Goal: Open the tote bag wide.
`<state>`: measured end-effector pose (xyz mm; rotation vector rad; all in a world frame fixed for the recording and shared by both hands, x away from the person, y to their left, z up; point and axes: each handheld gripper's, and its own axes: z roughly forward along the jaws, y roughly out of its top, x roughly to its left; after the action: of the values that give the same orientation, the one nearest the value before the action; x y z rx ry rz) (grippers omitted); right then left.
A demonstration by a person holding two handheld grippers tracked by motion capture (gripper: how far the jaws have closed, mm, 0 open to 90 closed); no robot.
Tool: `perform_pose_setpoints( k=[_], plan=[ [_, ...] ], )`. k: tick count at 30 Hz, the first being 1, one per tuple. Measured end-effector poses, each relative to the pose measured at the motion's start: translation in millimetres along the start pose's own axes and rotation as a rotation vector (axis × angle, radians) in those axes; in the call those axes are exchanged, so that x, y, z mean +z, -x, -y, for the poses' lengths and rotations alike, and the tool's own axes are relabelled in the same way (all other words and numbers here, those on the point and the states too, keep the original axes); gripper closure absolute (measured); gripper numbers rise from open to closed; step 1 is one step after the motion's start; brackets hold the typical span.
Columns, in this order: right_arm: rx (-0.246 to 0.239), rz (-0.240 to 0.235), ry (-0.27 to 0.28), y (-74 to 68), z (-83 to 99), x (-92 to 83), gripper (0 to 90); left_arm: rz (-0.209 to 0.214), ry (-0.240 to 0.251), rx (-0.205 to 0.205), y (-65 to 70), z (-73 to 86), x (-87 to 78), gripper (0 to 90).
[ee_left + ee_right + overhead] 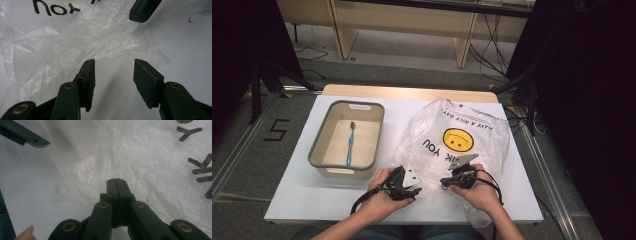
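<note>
We look down on the white counter [292, 200], and the big thing on it is the plastic bag [452, 135], lying crumpled on the right half with its smiley face and lettering upside down to us; to its left sits the grey bin [318, 145] with a blue toothbrush [350, 145] inside. That bag is thin, light film, soft and slippery, so we judge it will slide and balloon rather than lift cleanly, and the near hem is the place to pinch it, one layer per side. The high view gives us the layout and both hands at the bag's near edge. Closer in, the left tool [113, 75] stands with its jaws apart over the film, nothing pressed between them. The right tool [116, 185] has its jaws brought together at the film; whether a fold is caught between them, we cannot tell.
</note>
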<state>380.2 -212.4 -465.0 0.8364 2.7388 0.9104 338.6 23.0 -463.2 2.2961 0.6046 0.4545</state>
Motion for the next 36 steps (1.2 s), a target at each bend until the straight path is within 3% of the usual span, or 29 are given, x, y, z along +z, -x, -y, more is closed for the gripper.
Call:
perform_pose_setpoints(
  k=[3, 5, 8, 10, 12, 13, 22, 28, 32, 36],
  plan=[
    [0.002, 0.007, 0.014, 0.8, -0.5, -2.6, 90.0, -0.005, 0.005, -0.001, -0.8, -0.1, -0.1, 51.8],
    [-0.010, 0.012, -0.006, 1.4, 0.2, -1.9, 88.5, -0.005, 0.004, -0.001, -0.8, 0.1, 0.2, 51.7],
    [-0.025, 0.053, -0.028, 4.3, 2.2, 2.4, 66.4, -0.005, -0.001, 0.001, -0.8, 0.3, 0.7, 51.7],
    [-0.024, 0.061, -0.022, 5.4, 3.7, 3.4, 57.0, -0.002, -0.003, 0.003, -1.0, 0.7, 1.0, 51.7],
    [-0.021, 0.054, -0.044, 4.7, 4.6, 4.4, 53.9, -0.002, -0.004, 0.001, -1.1, 1.0, 1.5, 51.6],
    [-0.039, 0.057, -0.054, 4.4, 5.6, 6.0, 55.2, -0.002, -0.004, 0.001, -1.1, 1.0, 1.7, 51.7],
    [0.004, 0.039, -0.033, 6.5, 8.1, 5.5, 89.7, -0.003, -0.003, 0.001, -0.7, 0.4, 1.7, 51.6],
    [0.005, 0.048, -0.030, 5.6, 7.5, 4.1, 90.0, -0.008, 0.003, 0.002, -2.1, 0.2, 1.6, 51.7],
    [0.016, 0.056, 0.032, 4.1, 2.9, -5.0, 90.0, -0.015, 0.018, 0.003, -3.6, -1.0, 0.0, 51.5],
    [0.023, 0.080, 0.094, 5.0, -0.1, -16.5, 90.0, -0.027, 0.066, 0.020, -3.3, -3.8, -2.9, 50.8]
  ],
)
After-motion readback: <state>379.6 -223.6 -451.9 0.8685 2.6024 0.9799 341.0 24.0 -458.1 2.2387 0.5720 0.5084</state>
